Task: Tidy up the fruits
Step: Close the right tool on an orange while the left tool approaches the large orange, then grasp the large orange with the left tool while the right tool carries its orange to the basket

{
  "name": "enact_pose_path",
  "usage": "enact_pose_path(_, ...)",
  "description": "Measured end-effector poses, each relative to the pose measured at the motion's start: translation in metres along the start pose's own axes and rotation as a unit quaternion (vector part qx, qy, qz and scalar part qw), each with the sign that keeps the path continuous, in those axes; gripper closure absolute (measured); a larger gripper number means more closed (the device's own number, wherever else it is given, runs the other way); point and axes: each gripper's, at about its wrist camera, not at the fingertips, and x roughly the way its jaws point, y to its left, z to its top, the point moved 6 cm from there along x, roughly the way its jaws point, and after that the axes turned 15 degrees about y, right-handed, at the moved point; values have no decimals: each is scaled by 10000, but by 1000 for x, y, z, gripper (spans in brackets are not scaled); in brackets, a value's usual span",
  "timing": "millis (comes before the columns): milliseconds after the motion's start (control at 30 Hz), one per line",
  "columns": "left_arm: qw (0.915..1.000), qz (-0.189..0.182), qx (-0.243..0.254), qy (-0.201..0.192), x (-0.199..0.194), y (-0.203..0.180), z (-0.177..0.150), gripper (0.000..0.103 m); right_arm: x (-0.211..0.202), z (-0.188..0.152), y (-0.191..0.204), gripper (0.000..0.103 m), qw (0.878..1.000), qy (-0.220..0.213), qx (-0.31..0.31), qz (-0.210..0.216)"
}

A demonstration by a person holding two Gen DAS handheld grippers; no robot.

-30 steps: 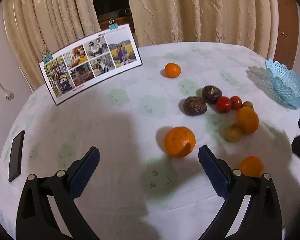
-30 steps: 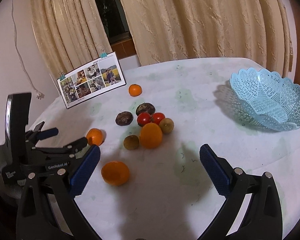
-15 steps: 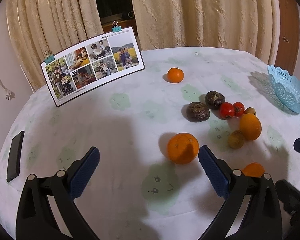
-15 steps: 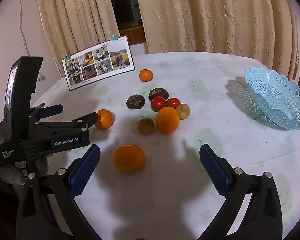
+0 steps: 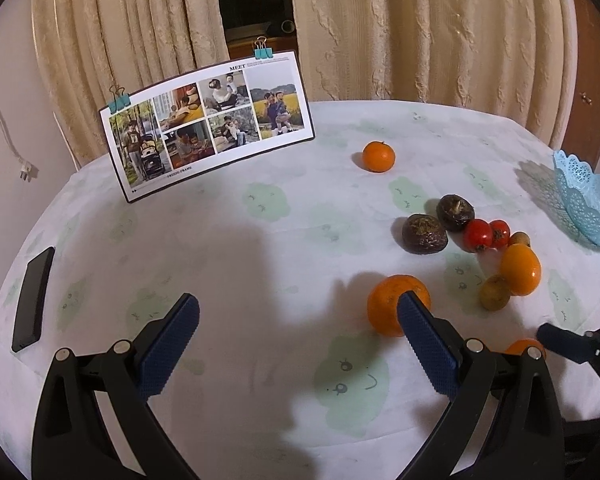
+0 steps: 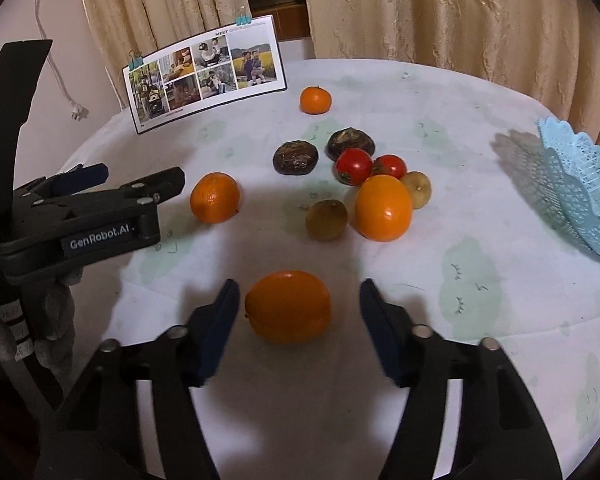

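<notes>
The right gripper [image 6: 296, 320] is closing its jaws around a near orange [image 6: 287, 306] lying on the worktop [image 6: 460, 208]; gaps seem to remain on both sides, though blur makes that hard to judge. The left gripper [image 5: 298, 318] hangs with jaws spread wide and empty, a second orange [image 5: 388, 306] partly behind its right finger. The blue basket [image 6: 580, 188] stands well apart at the right edge.
</notes>
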Motion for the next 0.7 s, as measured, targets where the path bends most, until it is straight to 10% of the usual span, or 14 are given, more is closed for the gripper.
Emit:
enact_pose_path(400,9984,-501,161,225,11,-21,1,5,-28,-5,-31,60,9976,-394,468,334)
enact_pose_path(700,9921,-1037,473,517,28,-53,5,29,-60,-8,-79,60,9908,-882,994,242)
